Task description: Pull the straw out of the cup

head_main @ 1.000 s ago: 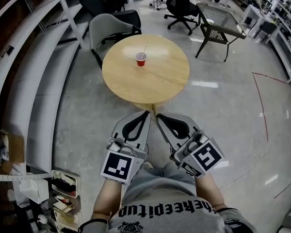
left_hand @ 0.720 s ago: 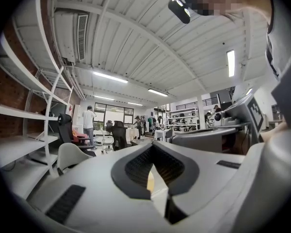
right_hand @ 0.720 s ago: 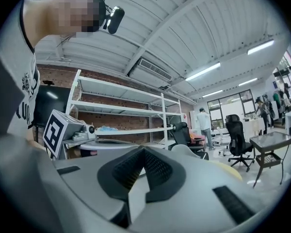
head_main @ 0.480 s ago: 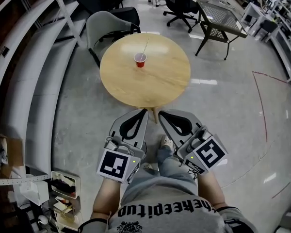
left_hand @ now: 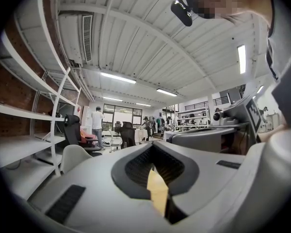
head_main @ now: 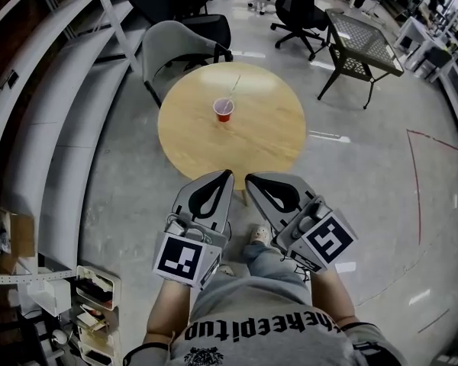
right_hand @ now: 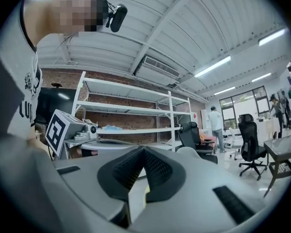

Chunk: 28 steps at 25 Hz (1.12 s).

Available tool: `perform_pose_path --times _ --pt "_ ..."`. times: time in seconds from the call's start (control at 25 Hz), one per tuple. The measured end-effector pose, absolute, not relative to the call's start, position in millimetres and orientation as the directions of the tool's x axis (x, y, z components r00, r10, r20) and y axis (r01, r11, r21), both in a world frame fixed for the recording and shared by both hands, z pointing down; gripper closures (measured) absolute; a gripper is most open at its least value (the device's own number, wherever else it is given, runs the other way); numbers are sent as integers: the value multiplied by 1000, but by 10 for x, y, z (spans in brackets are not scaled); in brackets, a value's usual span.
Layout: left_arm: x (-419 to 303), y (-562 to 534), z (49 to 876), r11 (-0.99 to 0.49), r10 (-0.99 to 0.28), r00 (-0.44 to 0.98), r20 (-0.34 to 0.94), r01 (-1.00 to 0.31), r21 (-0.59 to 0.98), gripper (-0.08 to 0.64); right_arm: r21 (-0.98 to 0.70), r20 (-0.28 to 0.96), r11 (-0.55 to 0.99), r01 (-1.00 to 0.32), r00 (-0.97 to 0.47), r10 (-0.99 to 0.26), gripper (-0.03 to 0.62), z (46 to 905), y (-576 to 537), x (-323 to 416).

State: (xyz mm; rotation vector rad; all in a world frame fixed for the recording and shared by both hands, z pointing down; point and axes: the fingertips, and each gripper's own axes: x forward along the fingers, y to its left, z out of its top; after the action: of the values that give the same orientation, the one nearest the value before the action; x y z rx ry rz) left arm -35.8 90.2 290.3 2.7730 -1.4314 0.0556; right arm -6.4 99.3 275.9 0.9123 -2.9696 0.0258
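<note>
we held the left hand-held gripper (head_main: 228, 174) and right hand-held gripper (head_main: 248, 178) closed, empty, off the worktop's (head_main: 191, 139) near edge; the straw (head_main: 234, 87) stood in the cup (head_main: 224, 111).

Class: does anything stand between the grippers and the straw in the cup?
Nothing visible does: only bare table separates the left gripper and right gripper from the straw in the red cup.

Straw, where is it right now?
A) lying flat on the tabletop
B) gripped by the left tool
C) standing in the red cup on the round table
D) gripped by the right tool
C: the straw leans out of the red cup on the round table, while the left tool and right tool sit shut and empty near the table's front edge.
</note>
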Motion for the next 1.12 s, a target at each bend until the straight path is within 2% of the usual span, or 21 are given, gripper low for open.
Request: perform_pose_path --times 1.12 --pt "379 -112 2986 -434 -901 433 37 -901 -7 535 -39 6 922 -386 -922 -386 581 2887 -67 652"
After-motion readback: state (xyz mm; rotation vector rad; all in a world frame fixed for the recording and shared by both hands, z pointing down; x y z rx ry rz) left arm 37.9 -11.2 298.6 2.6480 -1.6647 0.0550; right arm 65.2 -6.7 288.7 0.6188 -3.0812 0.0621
